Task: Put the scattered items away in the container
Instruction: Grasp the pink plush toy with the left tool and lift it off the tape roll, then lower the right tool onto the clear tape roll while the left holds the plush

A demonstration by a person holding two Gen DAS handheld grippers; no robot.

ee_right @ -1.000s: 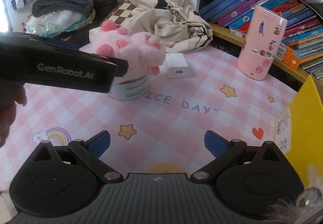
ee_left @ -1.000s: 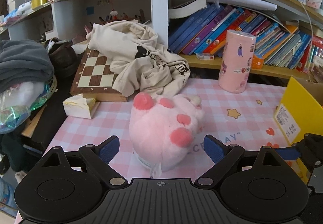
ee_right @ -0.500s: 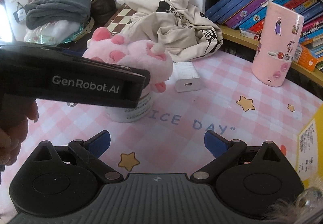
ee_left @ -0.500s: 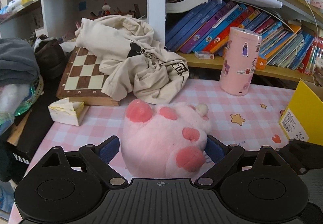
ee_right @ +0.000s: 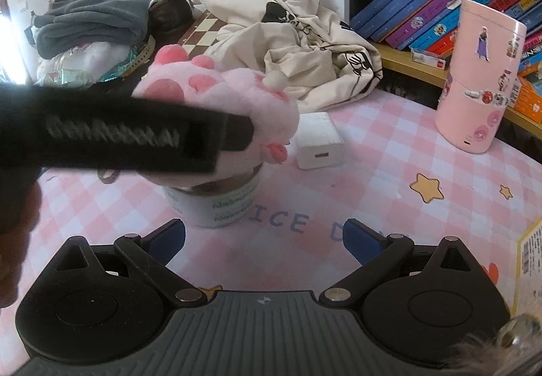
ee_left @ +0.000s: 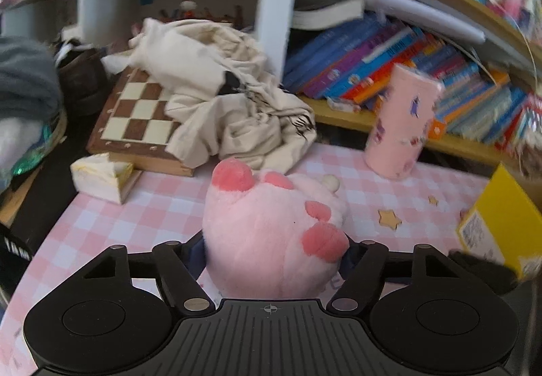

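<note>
A pink plush paw (ee_left: 271,233) fills the gap of my left gripper (ee_left: 276,250), whose blue pads press its sides. In the right wrist view the same plush paw (ee_right: 233,94) is held by the left gripper (ee_right: 237,135) just above a white jar (ee_right: 216,203) it had covered. My right gripper (ee_right: 264,238) is open and empty, low over the pink checked mat (ee_right: 389,186). A white charger block (ee_right: 318,140) lies behind the jar. The yellow container (ee_left: 501,223) stands at the right edge.
A pink cylinder with stickers (ee_right: 477,81) stands at the back right. A cream cloth bag (ee_right: 294,37) lies over a chessboard (ee_left: 139,115) at the back. A tissue pack (ee_left: 101,177) lies at the left. Book shelves run behind.
The left gripper has moved forward around the plush paw and closed on it. The paw has lifted slightly off the white jar. The right gripper has moved a little closer.
</note>
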